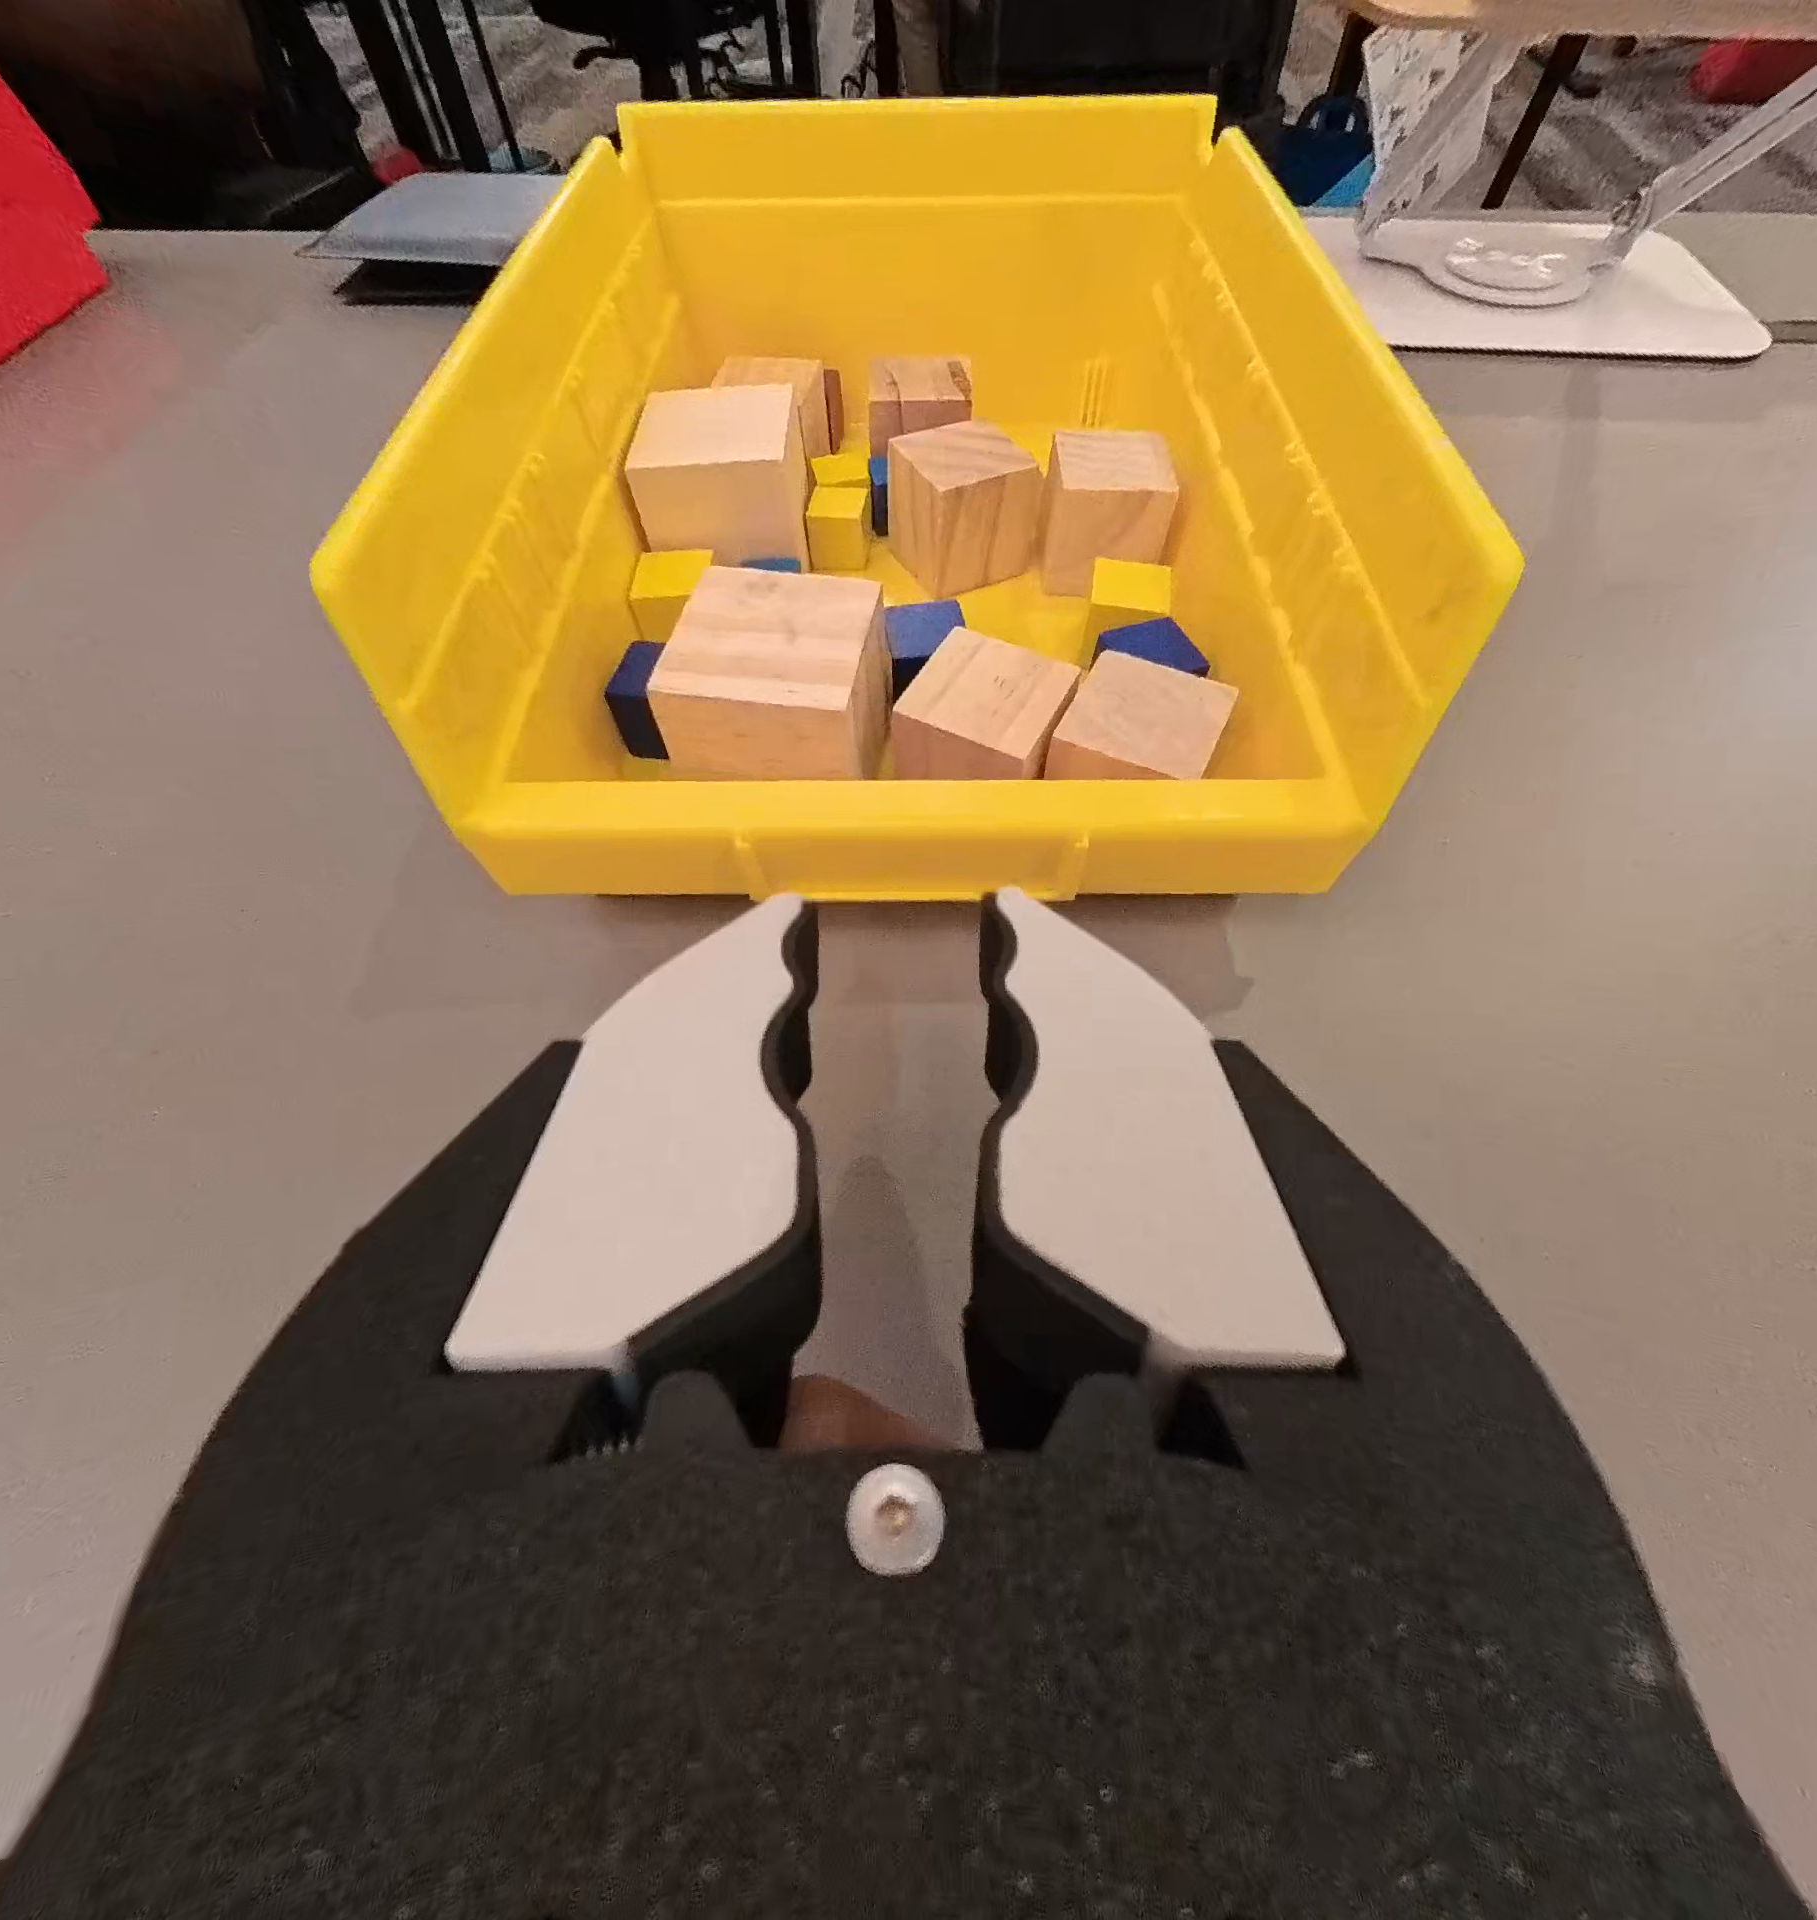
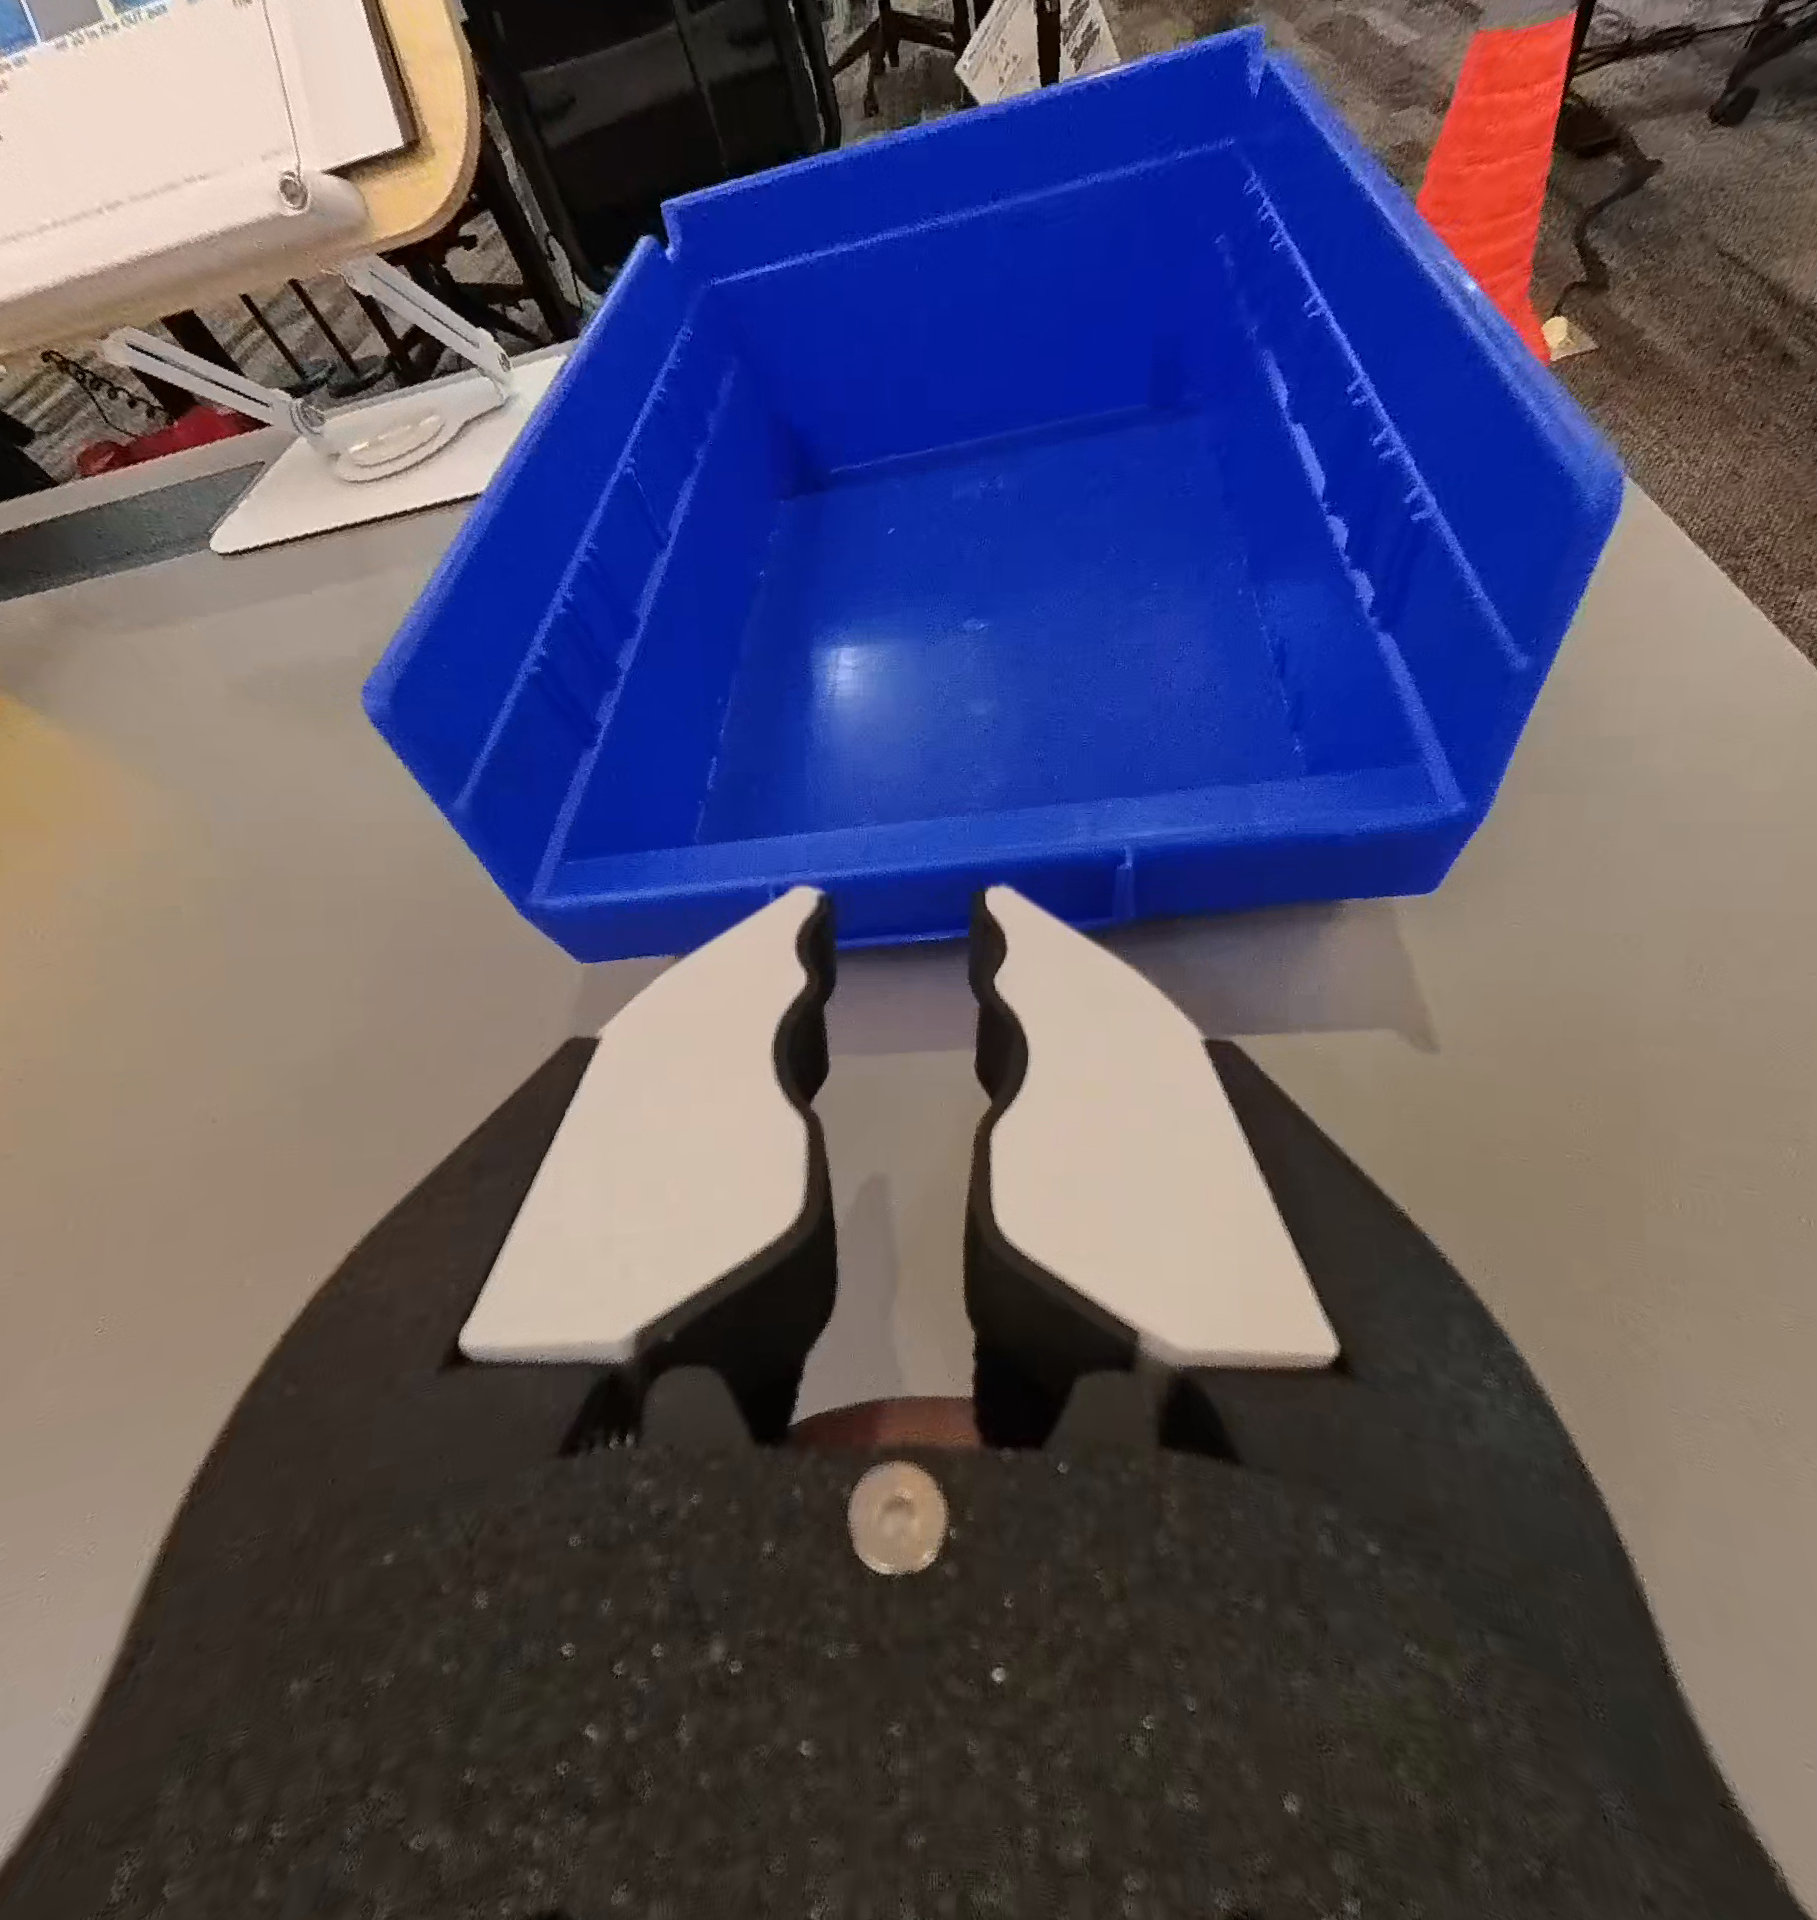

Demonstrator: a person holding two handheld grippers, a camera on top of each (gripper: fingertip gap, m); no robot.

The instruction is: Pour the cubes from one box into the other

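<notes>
My left gripper (image 1: 896,902) is spread with nothing in it, tips right at the near lip of the yellow box (image 1: 914,836) dead ahead. I count nine wooden cubes (image 1: 769,675) plus several small ones. The right gripper (image 2: 902,896), also spread, faces one empty blue box (image 2: 987,862).

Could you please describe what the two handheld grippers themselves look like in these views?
The left gripper and right gripper look alike. Each has two flat, light grey fingers that taper to a tip, with black wavy pads along their inner edges. The fingers emerge from a wide, rounded black body with a speckled, felt-like surface, carrying one silver screw at its centre. No cables or sleeves show.
</notes>
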